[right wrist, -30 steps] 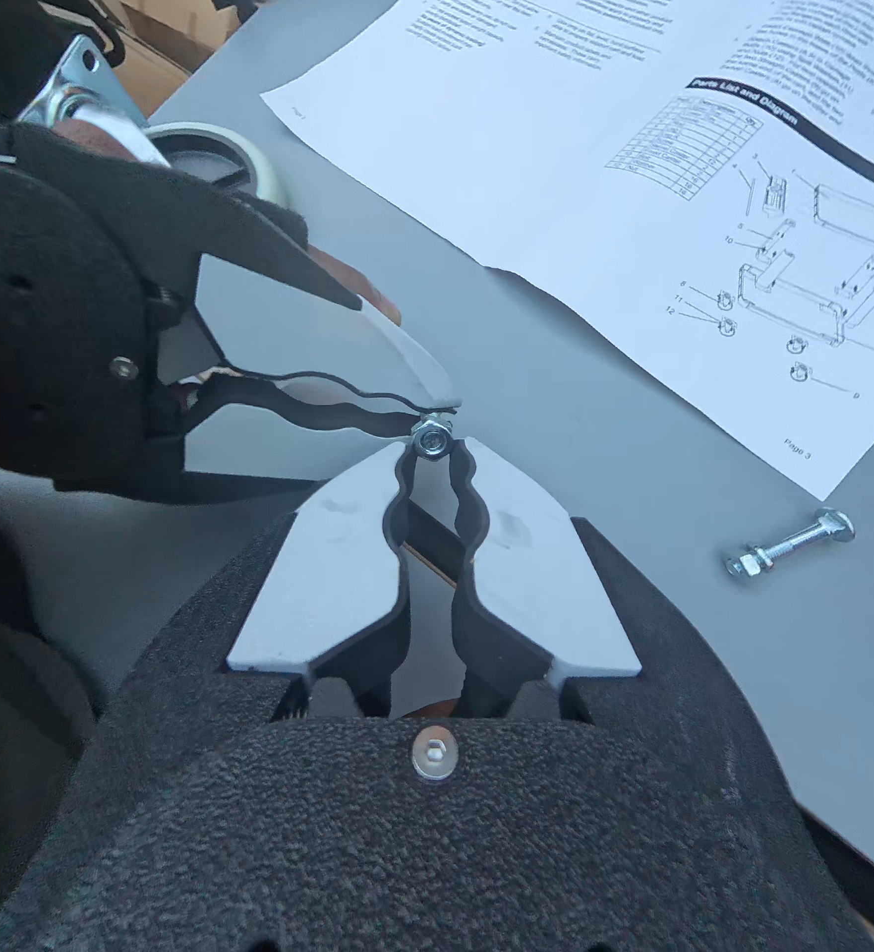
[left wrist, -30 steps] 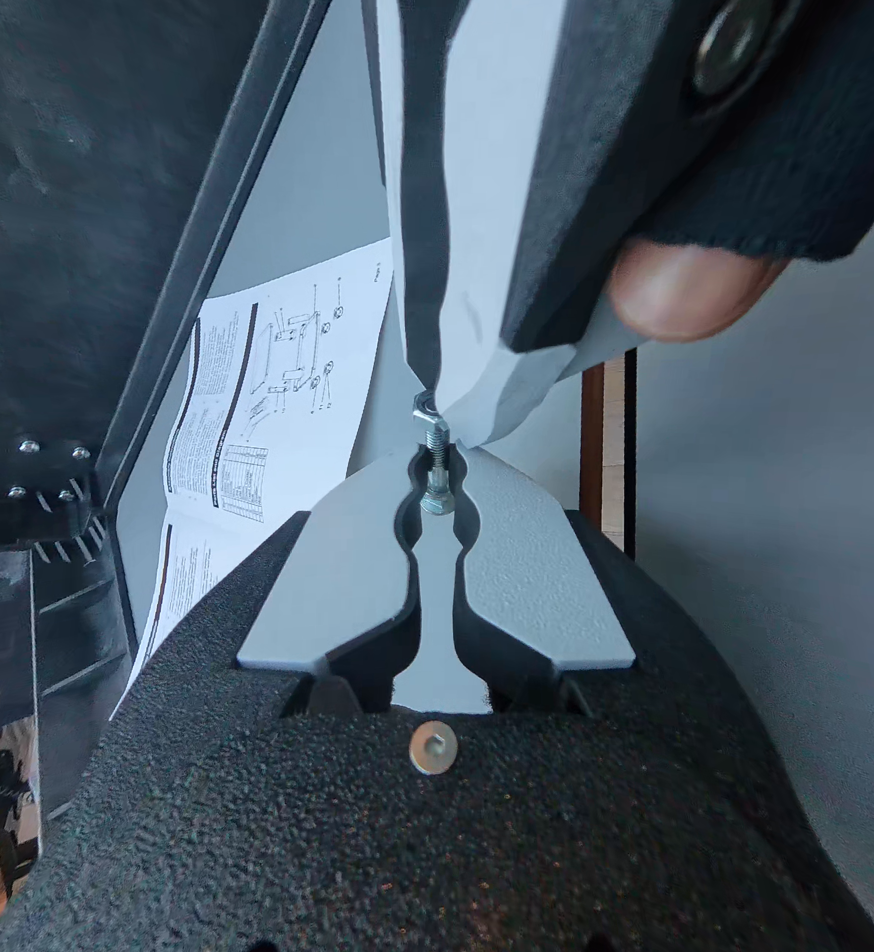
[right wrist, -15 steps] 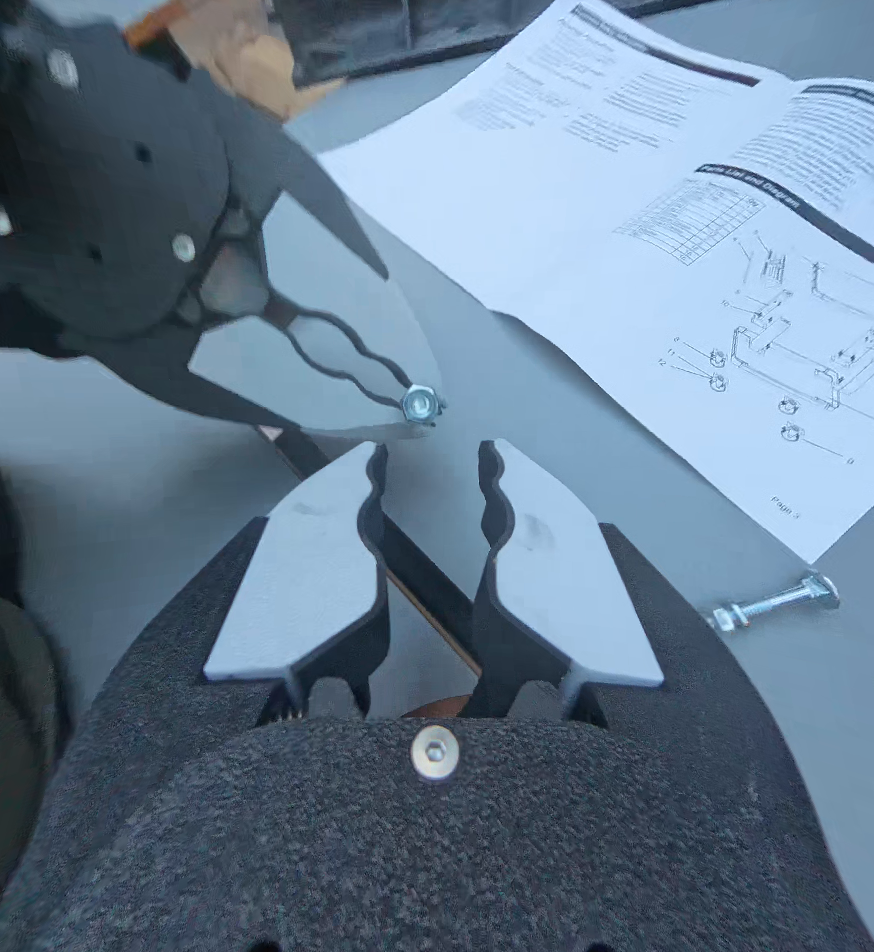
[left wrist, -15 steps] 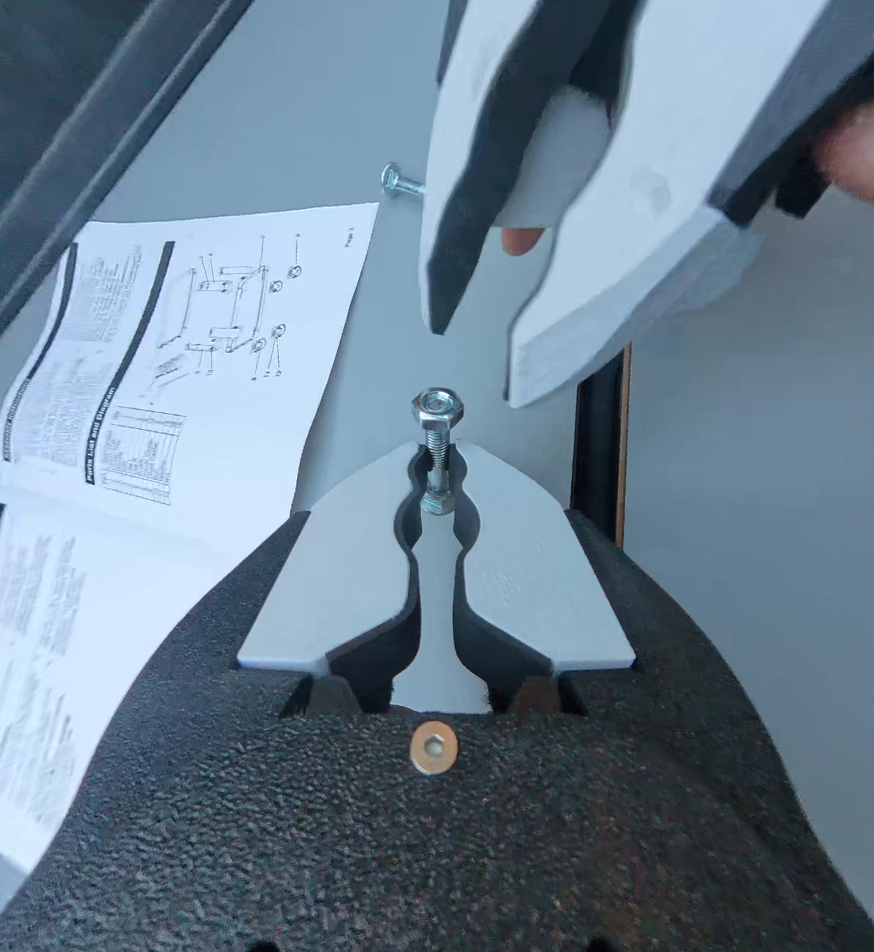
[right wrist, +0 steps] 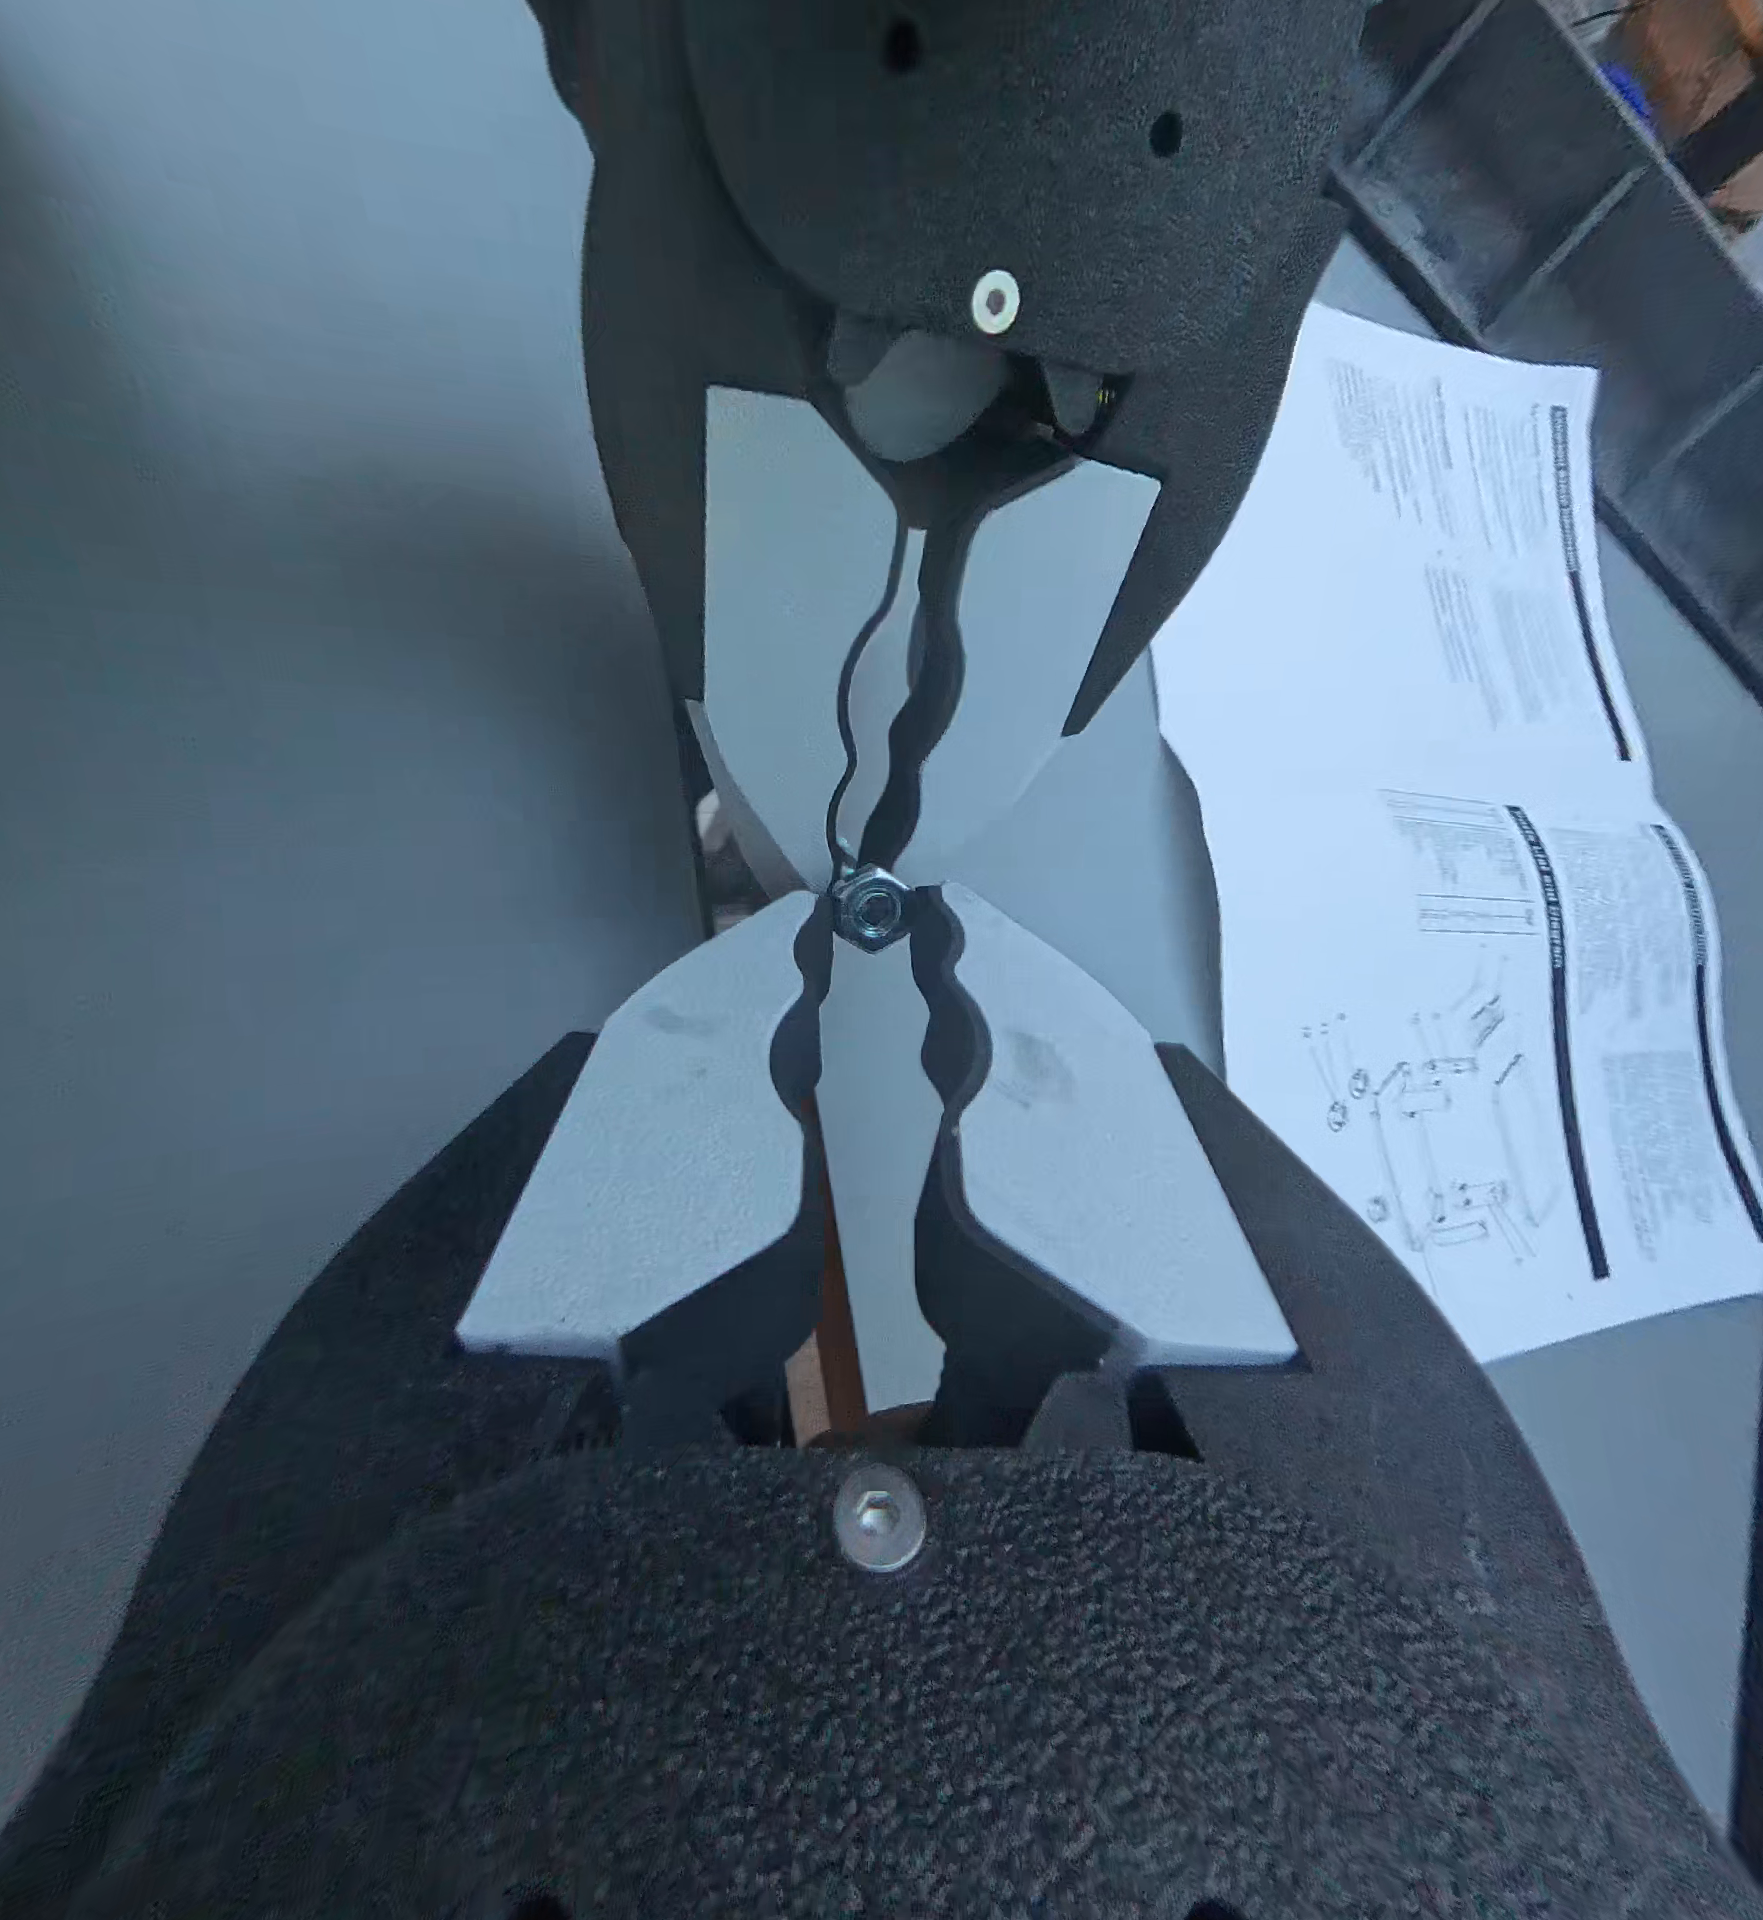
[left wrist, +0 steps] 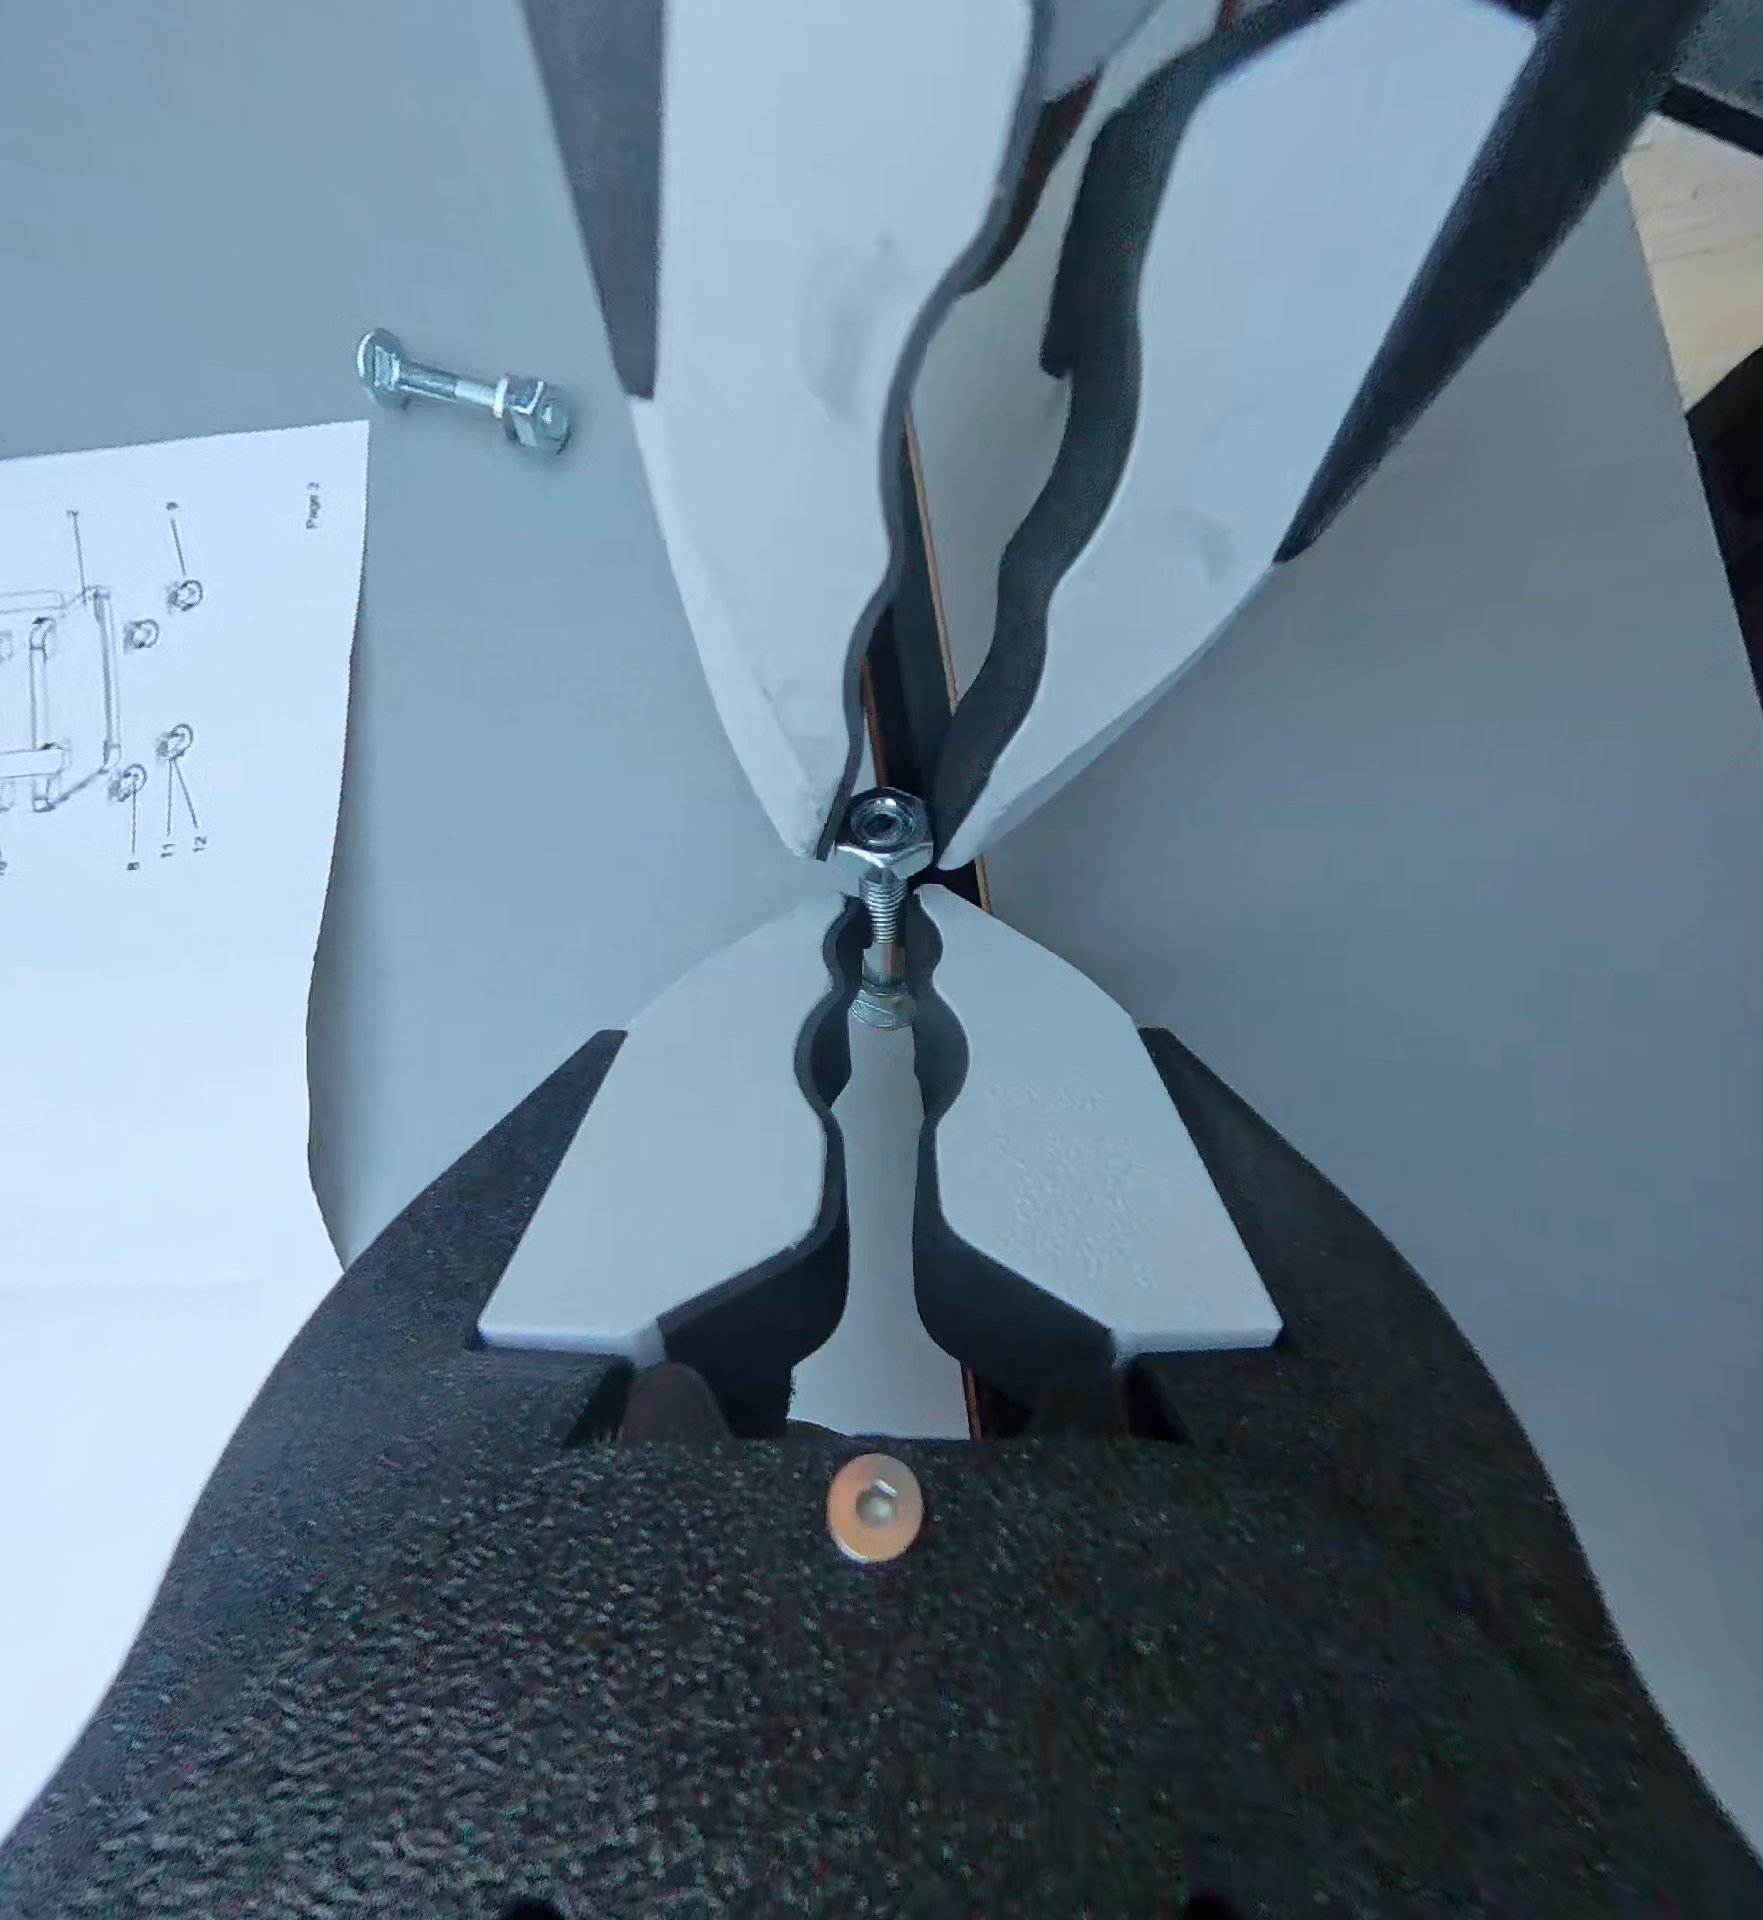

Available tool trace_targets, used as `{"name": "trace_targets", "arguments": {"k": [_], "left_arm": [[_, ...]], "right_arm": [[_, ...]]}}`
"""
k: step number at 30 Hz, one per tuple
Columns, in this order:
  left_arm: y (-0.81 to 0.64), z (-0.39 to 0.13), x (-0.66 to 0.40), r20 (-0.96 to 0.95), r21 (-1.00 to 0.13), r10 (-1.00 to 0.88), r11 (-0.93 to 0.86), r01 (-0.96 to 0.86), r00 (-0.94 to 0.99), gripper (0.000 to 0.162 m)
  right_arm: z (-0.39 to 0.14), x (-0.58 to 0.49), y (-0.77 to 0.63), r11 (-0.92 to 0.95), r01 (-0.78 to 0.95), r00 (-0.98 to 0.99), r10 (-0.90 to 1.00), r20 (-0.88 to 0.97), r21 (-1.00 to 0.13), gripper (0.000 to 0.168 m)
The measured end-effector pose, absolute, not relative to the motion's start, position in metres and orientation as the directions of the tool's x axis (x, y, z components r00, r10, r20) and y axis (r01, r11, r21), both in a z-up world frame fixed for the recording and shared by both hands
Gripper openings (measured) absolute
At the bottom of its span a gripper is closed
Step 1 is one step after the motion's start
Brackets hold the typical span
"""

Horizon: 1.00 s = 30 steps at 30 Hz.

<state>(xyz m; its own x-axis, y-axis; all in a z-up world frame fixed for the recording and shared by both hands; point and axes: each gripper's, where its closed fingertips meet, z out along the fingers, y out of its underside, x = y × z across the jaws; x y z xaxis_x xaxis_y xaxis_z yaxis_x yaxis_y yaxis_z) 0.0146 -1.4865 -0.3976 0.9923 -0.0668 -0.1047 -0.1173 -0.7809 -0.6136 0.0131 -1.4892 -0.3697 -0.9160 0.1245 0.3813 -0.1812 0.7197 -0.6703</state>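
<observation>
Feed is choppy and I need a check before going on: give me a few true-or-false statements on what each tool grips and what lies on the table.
1. The left tool is shut on the bolt. True.
2. The right tool is wide open, clear of the nut. False: its tips pinch the nut.
3. A second bolt lies on the grey table. True.
4. The instruction sheet covers the second bolt. False: it lies bare beside the sheet's corner.

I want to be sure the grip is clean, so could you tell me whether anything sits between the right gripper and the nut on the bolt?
Nothing visible does. The right gripper is closed straight on the nut, tip to tip with the left gripper, which holds the bolt by its shaft. The spare bolt and instruction sheet lie off to the side on the table.
</observation>
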Motion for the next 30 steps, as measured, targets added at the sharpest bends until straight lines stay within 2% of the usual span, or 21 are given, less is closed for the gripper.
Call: {"name": "trace_targets", "arguments": {"k": [1,2,3,6,10,14,16,17,20,24,25,26,28,30], "left_arm": [[-1.487,-0.397,0.011,-0.116,-0.614,-0.045,-0.782,-0.108,0.992,0.007],[-1.488,-0.396,0.004,-0.147,-0.610,-0.014,-0.786,-0.102,0.989,0.007],[-1.490,-0.396,-0.005,-0.194,-0.599,0.031,-0.795,-0.094,0.981,0.007],[-1.496,-0.389,-0.026,-0.356,-0.573,0.141,-0.814,-0.097,0.924,0.007],[-1.496,-0.386,-0.028,-0.485,-0.536,0.150,-0.830,-0.157,0.861,0.007],[-1.493,-0.384,-0.026,-0.526,-0.529,0.158,-0.830,-0.177,0.836,0.007],[-1.492,-0.384,-0.025,-0.527,-0.525,0.151,-0.832,-0.180,0.837,0.007],[-1.492,-0.384,-0.025,-0.523,-0.524,0.146,-0.832,-0.181,0.840,0.007],[-1.492,-0.385,-0.023,-0.490,-0.513,0.085,-0.833,-0.208,0.867,0.007],[-1.494,-0.384,-0.017,-0.396,-0.527,-0.011,-0.816,-0.238,0.918,0.007],[-1.495,-0.384,-0.018,-0.400,-0.520,-0.014,-0.820,-0.240,0.916,0.007],[-1.496,-0.382,-0.023,-0.422,-0.505,-0.006,-0.829,-0.240,0.907,0.007],[-1.498,-0.379,-0.030,-0.457,-0.493,0.025,-0.839,-0.230,0.889,0.007],[-1.501,-0.376,-0.037,-0.506,-0.471,0.063,-0.855,-0.215,0.860,0.007]], "right_arm": [[-0.371,0.010,-1.488,0.723,-0.140,-0.912,0.172,0.373,-0.677,0.019],[-0.374,0.007,-1.487,0.712,-0.052,-0.915,0.246,0.319,-0.701,0.032],[-0.375,0.006,-1.487,0.674,0.061,-0.914,0.334,0.230,-0.736,0.036],[-0.365,0.001,-1.491,0.471,0.332,-0.840,0.542,-0.029,-0.817,0.047],[-0.357,-0.008,-1.492,0.293,0.481,-0.716,0.675,-0.177,-0.827,0.035],[-0.364,-0.008,-1.491,0.314,0.524,-0.695,0.695,-0.184,-0.791,0.032],[-0.365,-0.008,-1.489,0.355,0.500,-0.710,0.691,-0.139,-0.790,0.016],[-0.365,-0.008,-1.488,0.382,0.473,-0.726,0.679,-0.106,-0.794,0.016],[-0.365,-0.008,-1.488,0.488,0.353,-0.800,0.600,0.012,-0.798,0.016],[-0.363,-0.007,-1.489,0.618,0.082,-0.884,0.408,0.230,-0.782,0.016],[-0.364,-0.009,-1.487,0.635,0.062,-0.884,0.394,0.254,-0.770,0.011],[-0.366,-0.012,-1.484,0.646,0.081,-0.884,0.398,0.245,-0.759,0.004],[-0.365,-0.016,-1.481,0.590,0.214,-0.866,0.483,0.127,-0.779,0.018],[-0.355,-0.016,-1.485,0.428,0.384,-0.812,0.578,-0.079,-0.818,0.024]]}}
